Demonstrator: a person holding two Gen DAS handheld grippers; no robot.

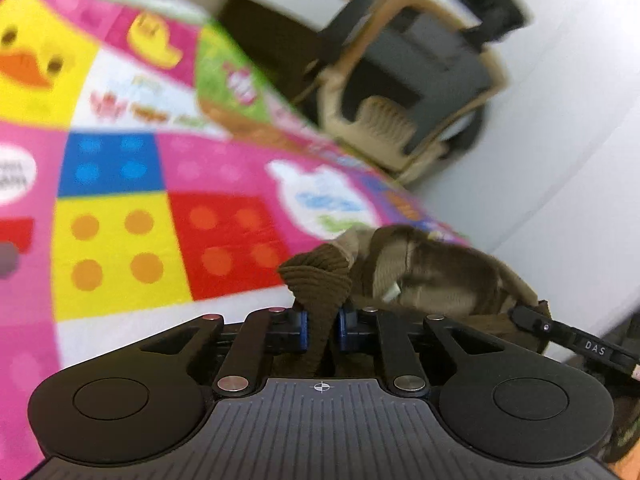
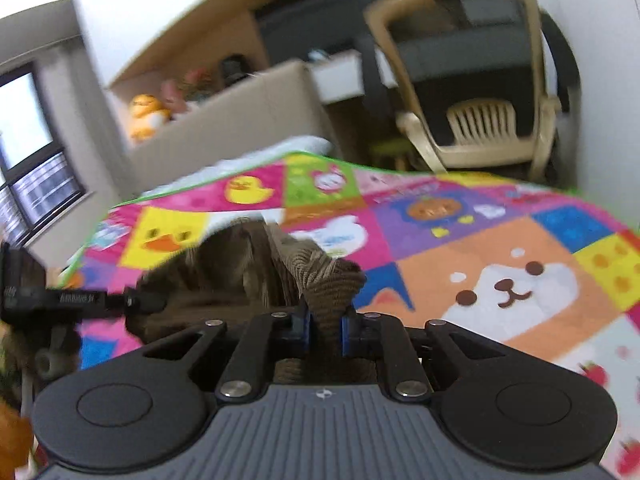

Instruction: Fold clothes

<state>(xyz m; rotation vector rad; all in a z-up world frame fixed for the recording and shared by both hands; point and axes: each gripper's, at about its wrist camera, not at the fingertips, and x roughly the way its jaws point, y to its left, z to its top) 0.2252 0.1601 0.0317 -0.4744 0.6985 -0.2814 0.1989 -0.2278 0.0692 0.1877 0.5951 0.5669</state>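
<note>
Brown corduroy garment: hanging bunched over the colourful play mat, off its surface as far as can be judged. Left gripper is pinching one ribbed edge; right gripper is pinching another, probably to spread the cloth flat for folding.

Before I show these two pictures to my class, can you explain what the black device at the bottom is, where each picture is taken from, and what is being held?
Each picture comes from a camera on a hand-held two-finger gripper, looking along its fingers. A person holds one in each hand; there is no robot arm. The left gripper and the right gripper are each shut on a fold of the same brown corduroy garment, above a colourful cartoon blanket. In the background stands a beige plastic chair.
</note>
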